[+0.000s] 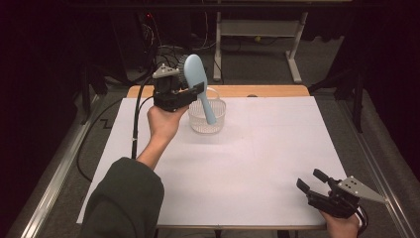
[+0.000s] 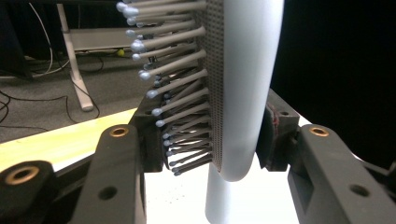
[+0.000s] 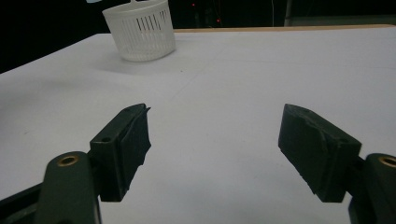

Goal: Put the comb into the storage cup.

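A pale blue hairbrush (image 1: 199, 83) hangs above the table, head up and handle pointing down over a white slotted basket (image 1: 197, 121). My left gripper (image 1: 194, 91) is shut on the brush head, seen close in the left gripper view as grey bristles (image 2: 180, 88) and a pale back (image 2: 247, 84) squeezed between the pads. My right gripper (image 1: 312, 180) rests low at the table's near right corner, jaws wide apart with nothing between them; its own view looks across the white tabletop (image 3: 224, 84) to the basket (image 3: 140, 30).
A white sheet (image 1: 247, 148) covers the table, with a wooden strip (image 1: 257, 90) along its far edge. A cable (image 1: 134, 119) trails from the left gripper across the table's left side. Desk legs (image 1: 294, 54) and wires stand on the dark floor behind.
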Action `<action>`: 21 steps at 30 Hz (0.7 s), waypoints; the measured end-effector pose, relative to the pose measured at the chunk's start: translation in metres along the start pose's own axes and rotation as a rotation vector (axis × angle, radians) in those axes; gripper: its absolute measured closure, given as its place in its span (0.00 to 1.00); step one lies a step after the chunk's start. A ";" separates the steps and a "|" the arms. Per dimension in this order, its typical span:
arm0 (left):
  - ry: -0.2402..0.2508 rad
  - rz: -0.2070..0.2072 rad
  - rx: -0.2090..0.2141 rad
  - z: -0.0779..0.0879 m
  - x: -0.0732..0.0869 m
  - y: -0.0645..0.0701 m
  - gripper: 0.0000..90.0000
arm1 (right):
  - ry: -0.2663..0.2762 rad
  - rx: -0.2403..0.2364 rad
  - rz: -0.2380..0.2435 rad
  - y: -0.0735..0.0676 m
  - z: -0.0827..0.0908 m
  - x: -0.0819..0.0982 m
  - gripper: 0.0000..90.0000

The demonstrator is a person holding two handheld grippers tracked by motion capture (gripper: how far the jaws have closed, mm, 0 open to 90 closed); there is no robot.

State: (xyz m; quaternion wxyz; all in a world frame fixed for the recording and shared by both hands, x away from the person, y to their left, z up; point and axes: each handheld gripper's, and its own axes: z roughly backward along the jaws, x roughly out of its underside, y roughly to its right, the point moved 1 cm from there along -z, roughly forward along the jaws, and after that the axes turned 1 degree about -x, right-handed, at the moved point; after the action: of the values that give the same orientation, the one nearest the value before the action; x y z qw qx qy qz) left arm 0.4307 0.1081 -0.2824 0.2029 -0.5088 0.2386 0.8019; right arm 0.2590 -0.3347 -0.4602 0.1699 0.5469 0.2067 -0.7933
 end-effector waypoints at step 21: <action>-0.008 0.043 -0.058 -0.023 0.000 -0.014 0.59 | -0.002 0.000 -0.005 0.000 0.000 0.000 0.28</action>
State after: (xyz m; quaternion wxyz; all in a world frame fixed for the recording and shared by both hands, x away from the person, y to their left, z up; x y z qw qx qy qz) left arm 0.4550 0.1059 -0.2929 0.1717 -0.5060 0.2251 0.8147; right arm 0.2588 -0.3349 -0.4602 0.1679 0.5456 0.2078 -0.7943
